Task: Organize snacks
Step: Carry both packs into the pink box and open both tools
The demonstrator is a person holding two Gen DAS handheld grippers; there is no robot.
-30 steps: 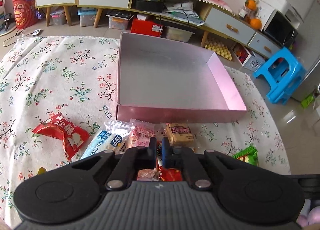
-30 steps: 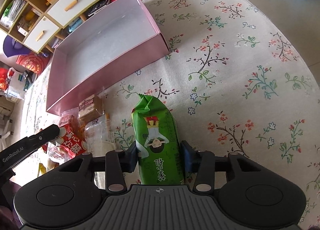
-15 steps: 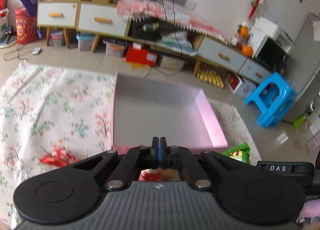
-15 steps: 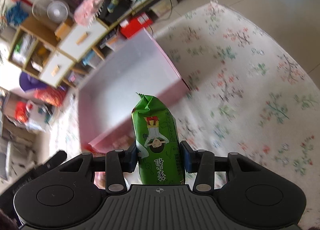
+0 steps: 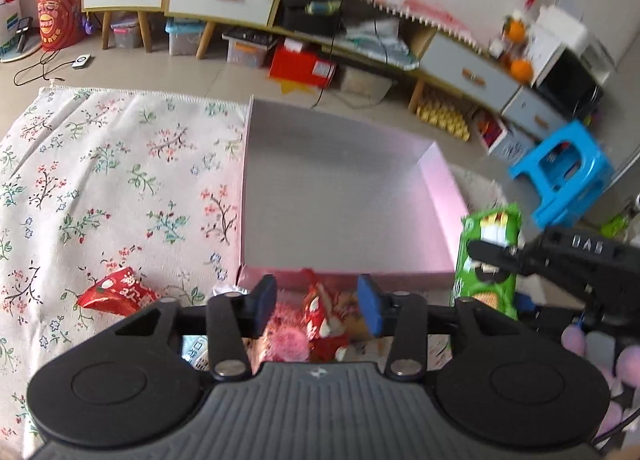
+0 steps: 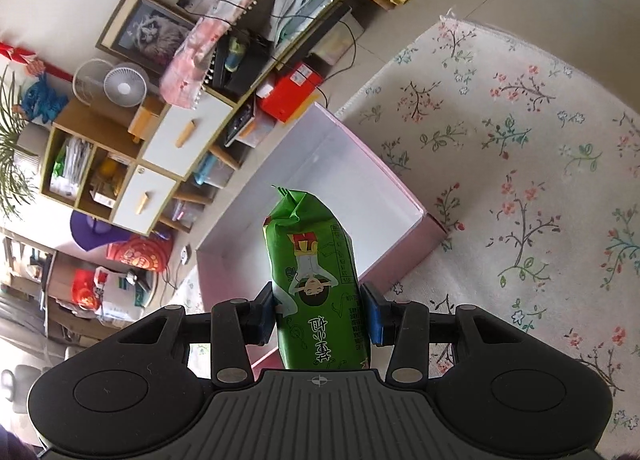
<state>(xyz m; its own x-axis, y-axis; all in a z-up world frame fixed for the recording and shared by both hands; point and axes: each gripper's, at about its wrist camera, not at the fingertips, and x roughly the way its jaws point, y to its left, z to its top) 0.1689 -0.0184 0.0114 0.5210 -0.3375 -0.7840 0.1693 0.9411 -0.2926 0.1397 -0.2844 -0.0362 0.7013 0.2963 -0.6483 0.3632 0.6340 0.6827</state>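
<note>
My right gripper [image 6: 318,318] is clamped on the green crinkly snack packet [image 6: 314,280], carried above the near edge of the shallow pink cardboard box [image 6: 332,164] on the floral cloth [image 6: 520,180]. My left gripper [image 5: 316,298] has just been opening; its blue pads stand apart with nothing pressed between them, over a heap of small red and pink wrapped snacks [image 5: 320,324] by the box's near wall. A red snack sachet [image 5: 118,294] lies further left.

a blue plastic stool [image 5: 560,172] stands on the tiled floor near a low cabinet [image 5: 472,68].
</note>
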